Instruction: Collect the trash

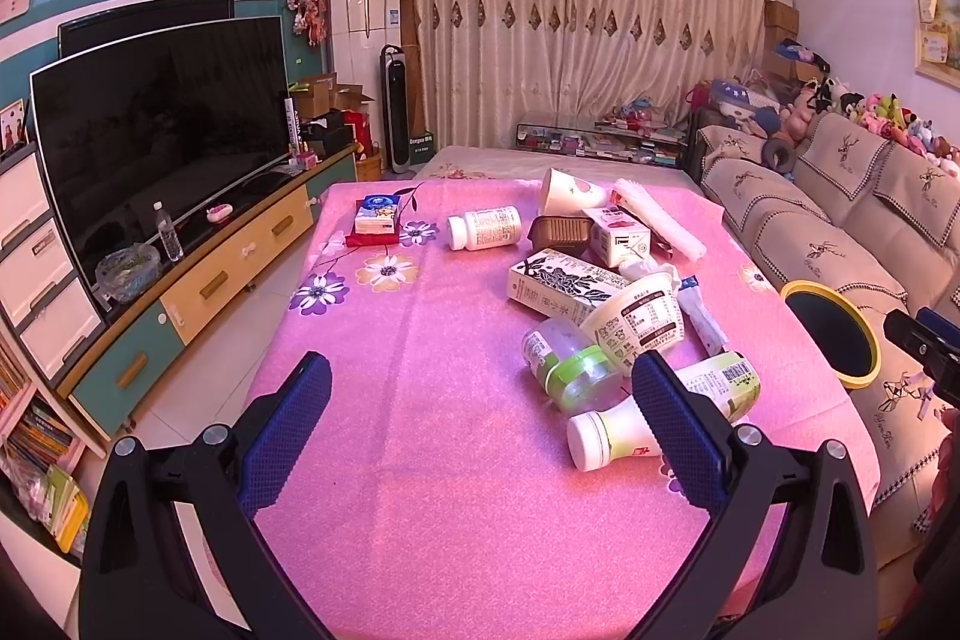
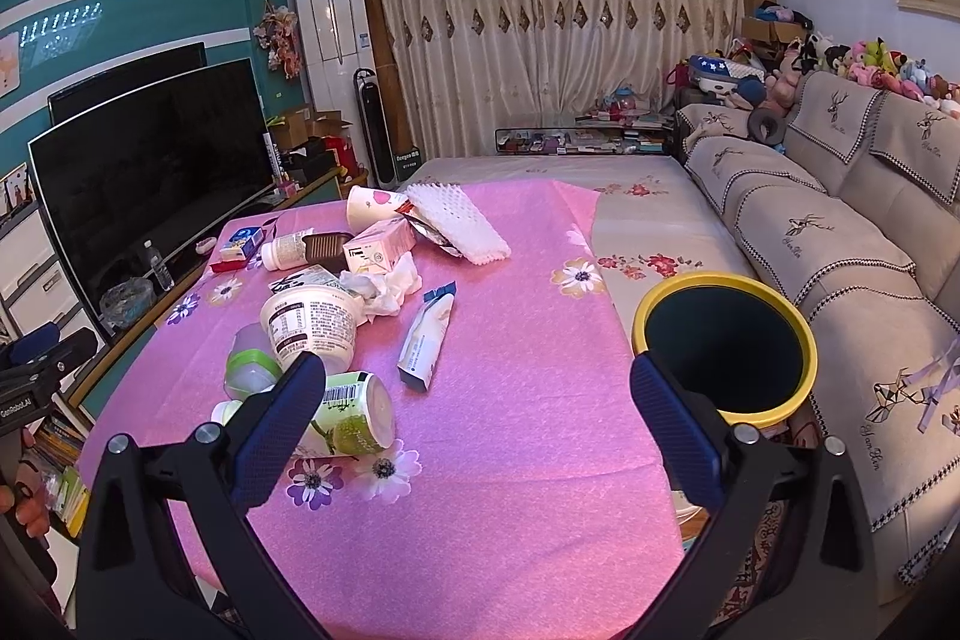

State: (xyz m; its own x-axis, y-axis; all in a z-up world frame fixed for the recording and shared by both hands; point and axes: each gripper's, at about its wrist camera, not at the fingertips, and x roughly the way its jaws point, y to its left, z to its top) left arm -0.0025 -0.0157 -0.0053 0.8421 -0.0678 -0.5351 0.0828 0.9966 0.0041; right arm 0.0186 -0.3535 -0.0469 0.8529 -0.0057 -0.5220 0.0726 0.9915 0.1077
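Left wrist view: left claw [image 1: 480,400] spread wide, nothing between blue textured pads, hovering over pink floral-cloth desk [image 1: 420,460]. Nearest trash, just beside rt pad: white plastic bottle w/ green label [image 1: 624,433], lying on side, cap toward camera. Behind it: clear jar w/ green lid [image 1: 567,364], tipped over, touching white printed paper tub [image 1: 636,319]. Further: black-and-white patterned carton [image 1: 555,283], brown plastic tray [image 1: 561,235], pink-and-white small carton [image 1: 618,235], white pill bottle [image 1: 485,227] lying on side, apart from pile to the left. Far end: white paper cup w/ pink print [image 1: 567,190], white foam mesh sleeve [image 1: 657,217]. Blue tissue pack [image 1: 377,215] on far-left corner. Yellow-rimmed dark bin [image 1: 831,331] beside desk's rt edge, against sofa.

Right wrist view: right claw [image 2: 477,403] also spread wide, empty, above desk. Green-label bottle partly behind left pad. White-and-blue flat sachet [image 2: 427,334] lies alone mid-desk; crumpled white tissue [image 2: 387,289] beyond it. Bin opening just behind rt pad; empty or not: cannot tell.
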